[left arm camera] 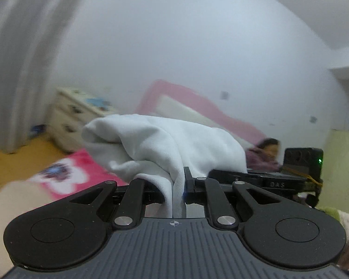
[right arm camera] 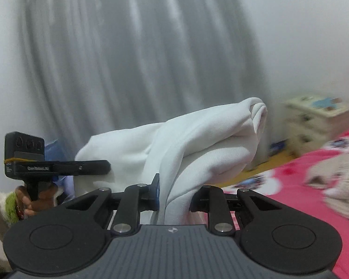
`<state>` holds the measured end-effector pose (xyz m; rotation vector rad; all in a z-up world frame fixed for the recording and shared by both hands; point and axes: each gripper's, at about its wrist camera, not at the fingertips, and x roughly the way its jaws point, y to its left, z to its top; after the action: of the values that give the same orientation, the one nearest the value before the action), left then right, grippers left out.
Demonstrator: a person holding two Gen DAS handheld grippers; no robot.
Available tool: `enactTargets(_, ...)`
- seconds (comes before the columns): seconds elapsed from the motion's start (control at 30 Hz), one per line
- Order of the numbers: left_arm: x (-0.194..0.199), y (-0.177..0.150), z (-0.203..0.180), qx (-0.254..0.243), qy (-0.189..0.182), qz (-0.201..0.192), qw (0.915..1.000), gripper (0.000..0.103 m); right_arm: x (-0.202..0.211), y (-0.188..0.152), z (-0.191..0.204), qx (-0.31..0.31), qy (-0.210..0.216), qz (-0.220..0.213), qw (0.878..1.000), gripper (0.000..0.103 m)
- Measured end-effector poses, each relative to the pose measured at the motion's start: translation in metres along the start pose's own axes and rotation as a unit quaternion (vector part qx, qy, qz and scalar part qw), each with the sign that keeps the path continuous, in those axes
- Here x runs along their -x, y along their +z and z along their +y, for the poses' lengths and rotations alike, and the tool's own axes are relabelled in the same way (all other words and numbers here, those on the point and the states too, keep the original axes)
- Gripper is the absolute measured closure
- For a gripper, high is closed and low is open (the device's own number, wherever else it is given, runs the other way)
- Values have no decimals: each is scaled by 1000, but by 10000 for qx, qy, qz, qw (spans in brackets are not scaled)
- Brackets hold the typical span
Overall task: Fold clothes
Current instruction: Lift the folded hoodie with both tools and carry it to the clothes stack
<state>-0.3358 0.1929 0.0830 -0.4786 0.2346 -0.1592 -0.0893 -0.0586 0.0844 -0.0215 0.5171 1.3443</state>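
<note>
A white garment (left arm camera: 156,144) hangs bunched in the air, draped over both tools. In the left wrist view my left gripper (left arm camera: 178,186) is shut on a fold of it, and the cloth hides the fingertips. In the right wrist view my right gripper (right arm camera: 174,193) is shut on a thicker fold of the same garment (right arm camera: 197,144), which rises over the jaws to a rolled edge at the upper right. The left gripper (right arm camera: 100,166) shows at the left there, held by a hand (right arm camera: 35,200), its tip against the cloth. The right gripper (left arm camera: 218,173) lies just right of the garment.
A pink patterned bedspread (right arm camera: 302,174) lies below with beige knit fabric (right arm camera: 337,169) on it. A cream dresser (left arm camera: 74,118) stands by the grey curtain (right arm camera: 128,58). A pink bed rail (left arm camera: 197,102) runs along the wall. A person (left arm camera: 267,153) is behind it.
</note>
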Motion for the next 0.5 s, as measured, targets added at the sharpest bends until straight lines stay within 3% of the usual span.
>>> enactTargets(0.13, 28, -19, 35, 525, 612, -53, 9967, 93, -80, 0, 4, 182, 606, 495, 9968, 79)
enactTargets(0.27, 39, -38, 80, 1014, 1284, 42, 9865, 93, -156, -9, 6, 352, 947, 1016, 9897, 79)
enactTargets(0.4, 42, -48, 114, 1326, 1614, 32, 9779, 93, -206, -11, 5, 493, 1117, 1257, 9845, 79)
enactTargets(0.5, 40, -45, 129, 1313, 1683, 2, 9770, 93, -225, -7, 1, 548, 1218, 1299, 9825, 79)
